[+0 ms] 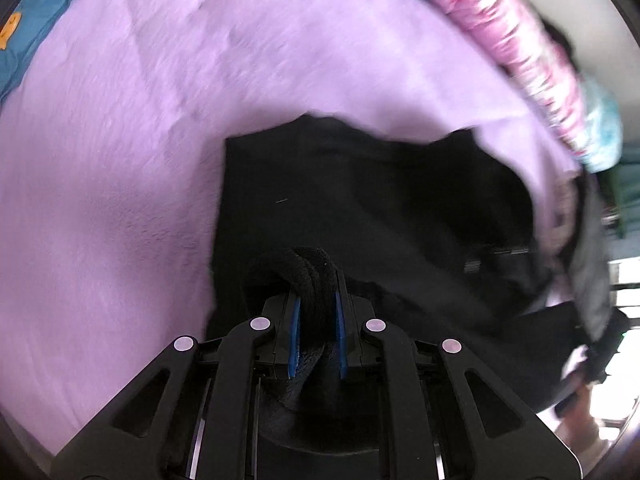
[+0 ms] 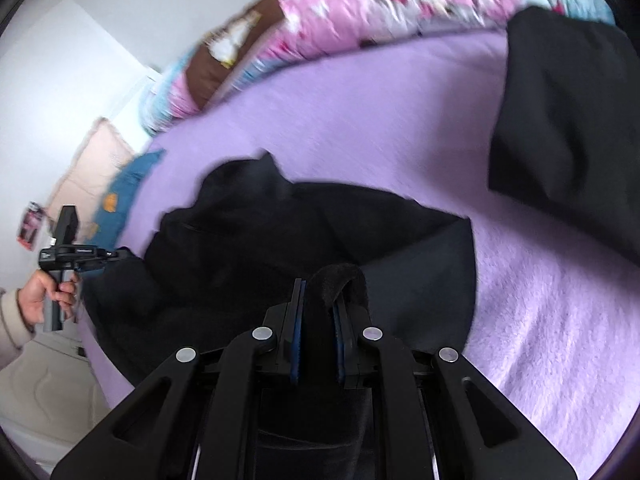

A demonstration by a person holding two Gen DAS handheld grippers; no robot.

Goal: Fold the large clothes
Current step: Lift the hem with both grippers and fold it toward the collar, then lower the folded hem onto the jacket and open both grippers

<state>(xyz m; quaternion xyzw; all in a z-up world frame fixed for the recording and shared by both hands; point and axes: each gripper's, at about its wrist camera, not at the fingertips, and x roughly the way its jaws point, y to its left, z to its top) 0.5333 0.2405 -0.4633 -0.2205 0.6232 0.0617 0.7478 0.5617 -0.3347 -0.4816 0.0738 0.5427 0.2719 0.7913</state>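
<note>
A large black fleece garment [image 1: 360, 208] lies on a lilac plush blanket [image 1: 120, 160]. My left gripper [image 1: 317, 280] is shut on a bunched fold of the black fabric, which bulges out above its blue pads [image 1: 295, 320]. In the right wrist view the same black garment [image 2: 260, 232] spreads across the lilac blanket [image 2: 360, 112]. My right gripper [image 2: 318, 304] is shut on a thick edge of it that loops over the fingertips. At the left of that view a hand grips the handle of the other gripper [image 2: 66, 248].
A second folded black cloth [image 2: 568, 120] lies at the upper right of the blanket. A pink and blue floral quilt [image 2: 360, 12] and a brown cushion [image 2: 224, 52] line the far edge. A blue cloth [image 1: 44, 12] sits at the blanket's corner. White wall stands beyond.
</note>
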